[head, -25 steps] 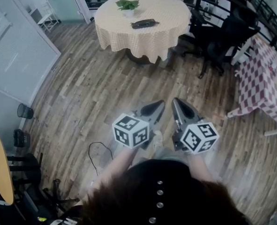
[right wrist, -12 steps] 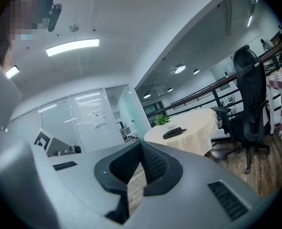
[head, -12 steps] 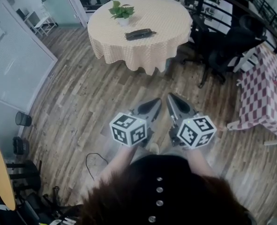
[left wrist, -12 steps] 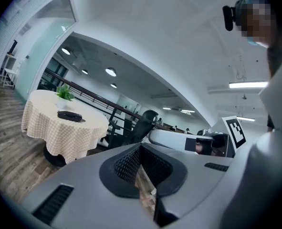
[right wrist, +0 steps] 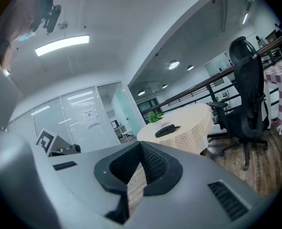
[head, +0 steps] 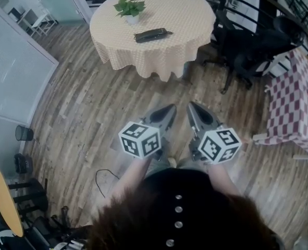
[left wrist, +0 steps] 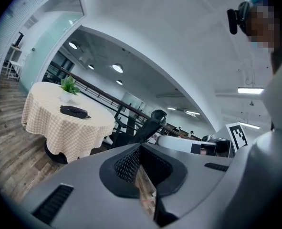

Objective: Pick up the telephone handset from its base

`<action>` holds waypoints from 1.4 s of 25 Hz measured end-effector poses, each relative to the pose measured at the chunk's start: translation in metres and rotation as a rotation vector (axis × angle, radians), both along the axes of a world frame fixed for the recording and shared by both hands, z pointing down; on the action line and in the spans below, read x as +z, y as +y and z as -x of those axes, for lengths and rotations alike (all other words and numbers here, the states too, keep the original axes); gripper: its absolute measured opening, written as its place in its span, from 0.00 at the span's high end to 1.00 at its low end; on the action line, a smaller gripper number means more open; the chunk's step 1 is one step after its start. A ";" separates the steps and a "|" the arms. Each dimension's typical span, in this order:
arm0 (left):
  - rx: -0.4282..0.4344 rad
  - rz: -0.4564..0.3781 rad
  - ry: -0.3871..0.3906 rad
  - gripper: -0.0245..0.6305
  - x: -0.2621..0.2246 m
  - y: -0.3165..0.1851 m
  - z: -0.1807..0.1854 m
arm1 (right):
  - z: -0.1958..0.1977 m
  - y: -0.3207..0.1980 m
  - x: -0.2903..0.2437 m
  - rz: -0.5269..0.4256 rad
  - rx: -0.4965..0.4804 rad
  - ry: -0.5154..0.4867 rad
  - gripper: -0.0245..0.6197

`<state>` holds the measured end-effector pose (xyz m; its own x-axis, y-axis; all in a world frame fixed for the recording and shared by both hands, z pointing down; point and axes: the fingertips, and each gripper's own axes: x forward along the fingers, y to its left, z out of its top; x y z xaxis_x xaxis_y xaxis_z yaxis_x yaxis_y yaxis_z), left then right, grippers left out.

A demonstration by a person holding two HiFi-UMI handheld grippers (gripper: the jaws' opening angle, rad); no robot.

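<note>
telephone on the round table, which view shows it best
The head view: it looks down on the telephone, showing its whole length on the round table. Both gripper views show it only side-on, as a small, low dark shape.

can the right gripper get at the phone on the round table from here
Probably not yet. The right gripper is over the floor, well short of the round table where the telephone lies. Nothing stands between them, so stepping closer should do. Its jaws look shut and would need opening.
</note>
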<state>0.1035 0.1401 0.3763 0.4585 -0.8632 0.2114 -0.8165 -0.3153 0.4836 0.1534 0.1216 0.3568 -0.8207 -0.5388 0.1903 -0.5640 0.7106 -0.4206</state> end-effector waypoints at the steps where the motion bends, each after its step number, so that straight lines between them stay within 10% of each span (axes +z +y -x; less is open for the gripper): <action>1: 0.001 0.002 0.002 0.95 0.001 -0.006 0.003 | 0.003 -0.007 0.001 0.004 0.004 -0.001 0.95; 35: 0.206 0.007 -0.098 0.95 -0.012 -0.305 0.208 | 0.206 -0.292 -0.001 0.011 0.192 -0.020 0.95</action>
<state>-0.1046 -0.1651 0.3648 0.6021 -0.7518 0.2690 -0.7782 -0.4772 0.4082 -0.0522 -0.1700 0.3558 -0.7066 -0.6840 0.1815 -0.6803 0.5860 -0.4403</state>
